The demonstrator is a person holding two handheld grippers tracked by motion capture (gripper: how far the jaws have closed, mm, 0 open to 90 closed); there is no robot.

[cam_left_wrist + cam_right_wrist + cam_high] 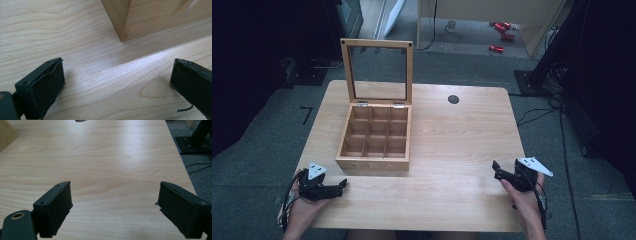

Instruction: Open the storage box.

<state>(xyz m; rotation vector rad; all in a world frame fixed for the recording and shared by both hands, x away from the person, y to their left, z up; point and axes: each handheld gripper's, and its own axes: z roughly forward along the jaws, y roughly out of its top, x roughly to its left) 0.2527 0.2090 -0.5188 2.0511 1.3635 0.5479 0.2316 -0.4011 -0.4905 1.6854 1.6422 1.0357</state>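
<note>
A wooden tea box (pixel 374 137) is seen standing on the table (pixel 462 140), left of centre, with its glass-paned lid (pixel 378 71) propped upright on two hinges and its nine compartments apparently empty. The left gripper (pixel 343 184) is held low near the box's front left corner, its jaws spread wide with nothing between them, as is shown in the left gripper view where only bare table and the box corner (pixel 123 30) are seen ahead. The right gripper (pixel 496 167) is held well apart from the box, near the table's right front, and its jaws are likewise parted and empty. Several risks can be judged from this layout: the upright lid could be knocked and slammed shut if it is caught carelessly by a jaw, and the pane could be struck; the light box could be pushed across the smooth top, or toward the far edge, if it is pressed from one side without being steadied from the other; the thin dividers could be snagged if a jaw is lowered into a compartment at an angle. The word "TEA" (pixel 373 165) is read on the front panel of the box; no other writing or brand can be made out
</note>
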